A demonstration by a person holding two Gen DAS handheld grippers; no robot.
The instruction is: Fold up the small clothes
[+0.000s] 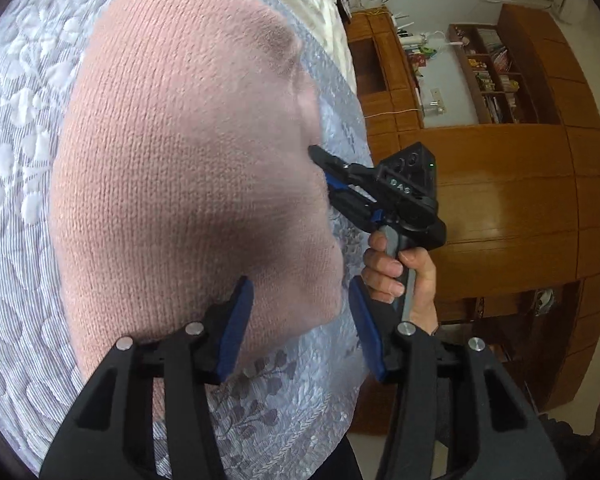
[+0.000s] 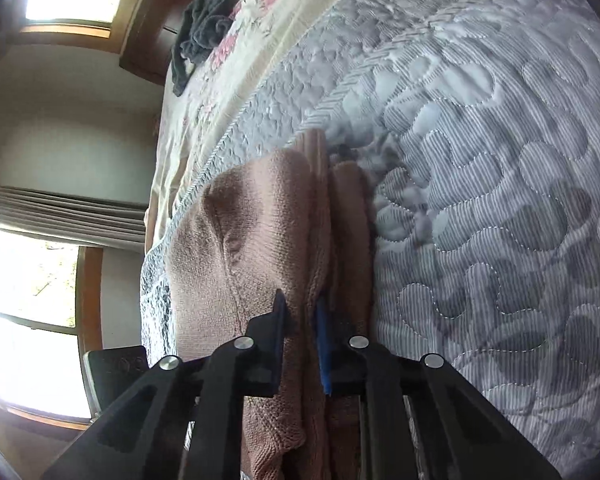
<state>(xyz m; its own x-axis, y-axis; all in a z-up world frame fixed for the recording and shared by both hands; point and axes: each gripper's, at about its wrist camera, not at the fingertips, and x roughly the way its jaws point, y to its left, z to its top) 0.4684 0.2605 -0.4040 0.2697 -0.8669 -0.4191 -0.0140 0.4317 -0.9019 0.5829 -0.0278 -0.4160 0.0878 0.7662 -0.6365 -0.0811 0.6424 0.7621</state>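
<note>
A pink knitted garment (image 1: pixel 188 168) lies folded on the grey quilted bedspread (image 1: pixel 16 128). My left gripper (image 1: pixel 300 312) is open just above the garment's near corner, one blue pad over the knit, the other beside it. In the left wrist view the right gripper (image 1: pixel 320 160) comes in from the right, held by a hand (image 1: pixel 404 276), its tips at the garment's right edge. In the right wrist view my right gripper (image 2: pixel 300 316) is shut on the layered edge of the pink garment (image 2: pixel 252 220), with knit bunched between its fingers.
The quilted bedspread (image 2: pixel 480 200) fills the right. A floral cream cover (image 2: pixel 228 64) with a dark grey garment (image 2: pixel 204 28) lies further along the bed. Wooden cabinets and shelves (image 1: pixel 500 160) stand beyond the bed's edge. Windows and a curtain (image 2: pixel 60 208) are on the left.
</note>
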